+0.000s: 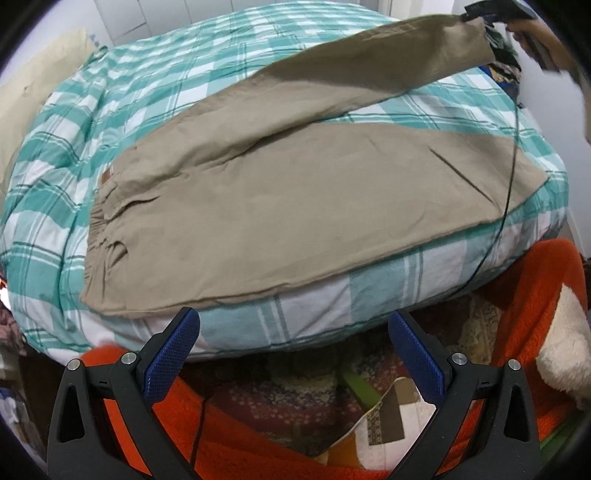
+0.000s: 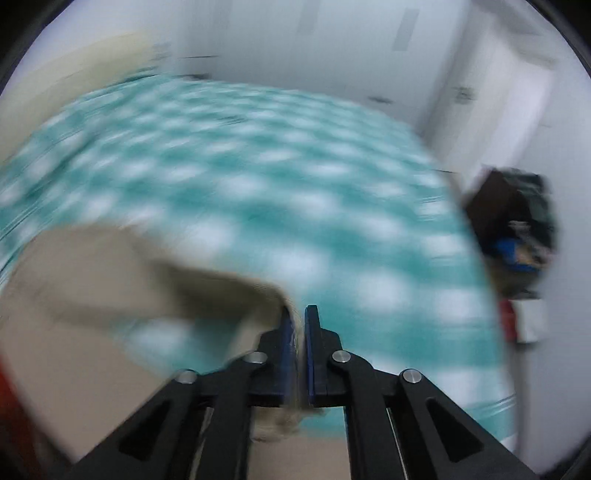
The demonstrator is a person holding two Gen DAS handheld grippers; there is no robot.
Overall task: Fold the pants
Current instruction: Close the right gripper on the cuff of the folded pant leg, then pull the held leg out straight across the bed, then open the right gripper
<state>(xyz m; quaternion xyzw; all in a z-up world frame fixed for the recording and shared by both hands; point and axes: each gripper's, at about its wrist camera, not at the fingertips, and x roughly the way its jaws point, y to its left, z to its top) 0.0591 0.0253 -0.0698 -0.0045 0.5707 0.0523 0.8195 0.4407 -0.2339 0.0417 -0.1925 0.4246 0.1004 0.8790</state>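
Khaki pants (image 1: 280,206) lie across a bed with a teal and white checked cover (image 1: 166,85), their waistband at the left. The far leg (image 1: 388,70) is lifted off the cover toward the upper right, where my right gripper (image 1: 476,13) pinches its hem. The right wrist view is blurred. It shows the right gripper (image 2: 300,312) with its blue pads nearly together and the beige pants cloth (image 2: 207,291) caught between them. My left gripper (image 1: 291,319) stands open below the bed's near edge, holding nothing, a little short of the pants' near seam.
An orange fleece blanket (image 1: 535,295) and a patterned quilt (image 1: 295,398) lie under the left gripper. A white plush item (image 1: 565,343) sits at the right. A black cable (image 1: 511,177) hangs across the pants. A pale pillow (image 1: 40,74) lies far left. Dark clutter (image 2: 517,229) stands beside the bed.
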